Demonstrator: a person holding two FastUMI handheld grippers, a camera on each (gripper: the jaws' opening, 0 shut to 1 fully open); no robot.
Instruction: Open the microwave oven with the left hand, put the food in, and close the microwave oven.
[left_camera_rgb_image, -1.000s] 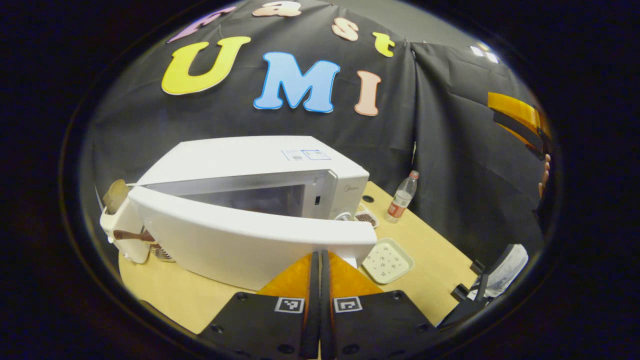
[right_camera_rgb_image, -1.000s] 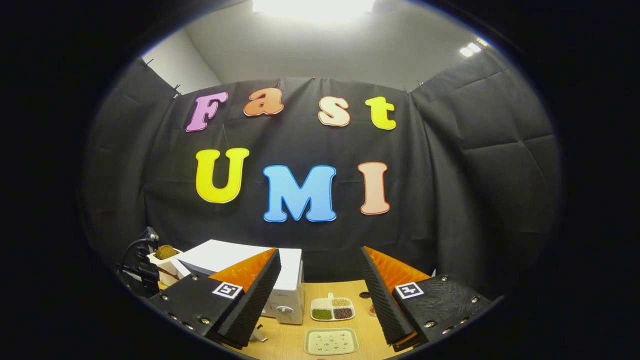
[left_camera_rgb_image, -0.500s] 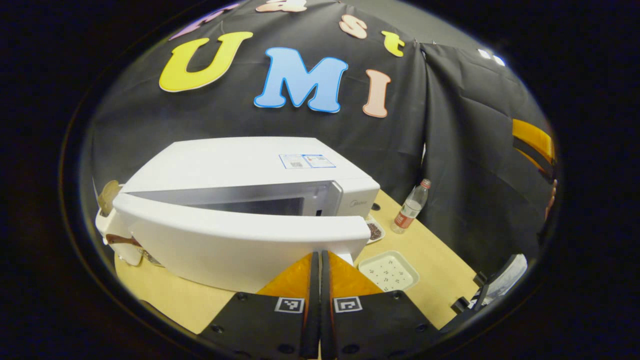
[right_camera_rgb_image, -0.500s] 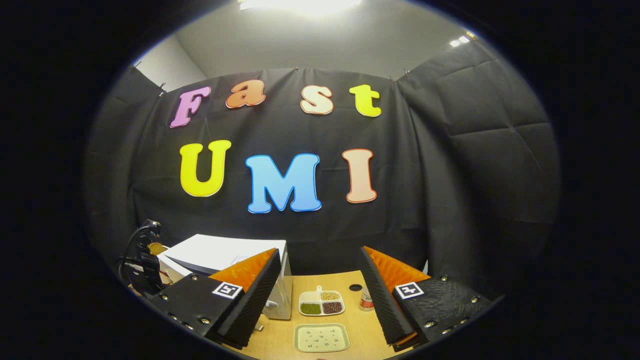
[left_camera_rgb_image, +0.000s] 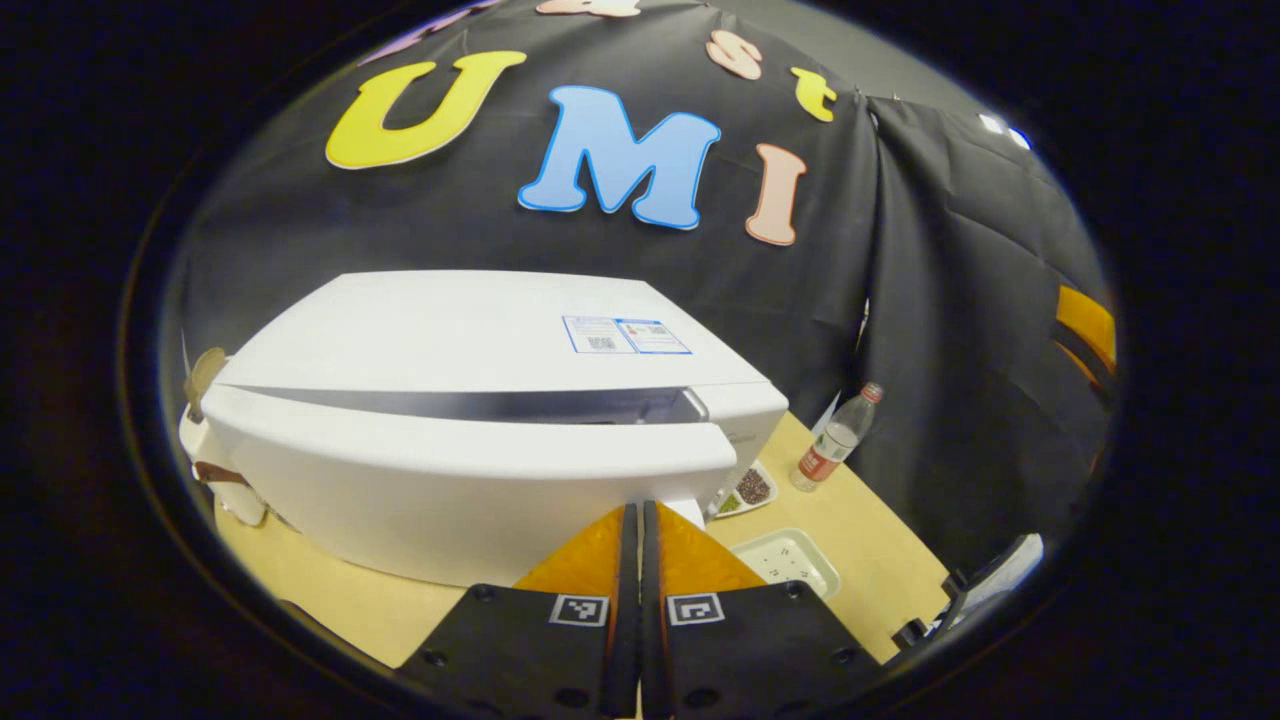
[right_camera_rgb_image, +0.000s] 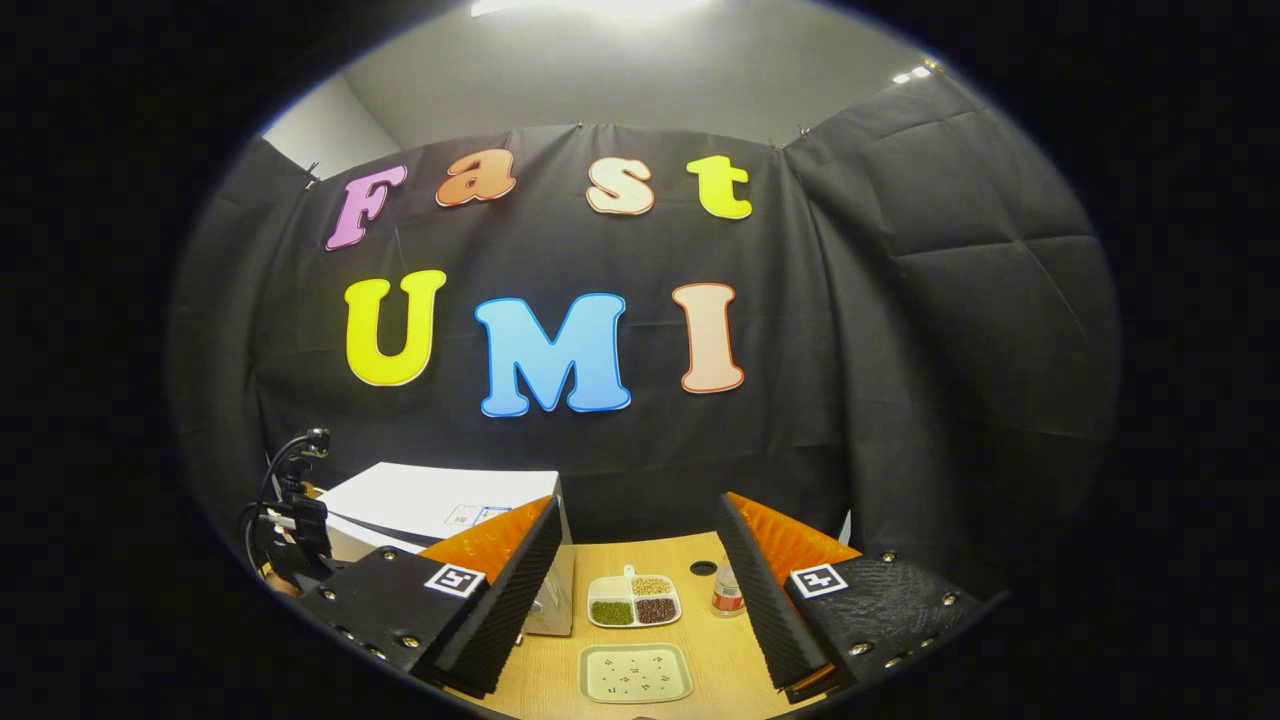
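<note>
Left claw (left_camera_rgb_image: 640, 520) closed, tips at microwave (left_camera_rgb_image: 470, 400) door (left_camera_rgb_image: 450, 490), door nearly shut, on bench (left_camera_rgb_image: 860, 530). Right claw (right_camera_rgb_image: 640, 560) open, empty, above tray (right_camera_rgb_image: 634, 672).

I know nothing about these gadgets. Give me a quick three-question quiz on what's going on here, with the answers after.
1. True or false: the microwave door is fully shut against the microwave.
2. Which gripper has its fingers spread apart? A) left gripper B) right gripper
3. Fill in: in the right gripper view, the three-section dish of beans lies farther away than the pale green ______ on the table.

Key
1. False: a narrow dark gap shows along the door's top edge, so it is nearly closed but not latched.
2. B: the right gripper is open and empty; the left gripper's fingers are pressed together at the door.
3. Tray.
</note>
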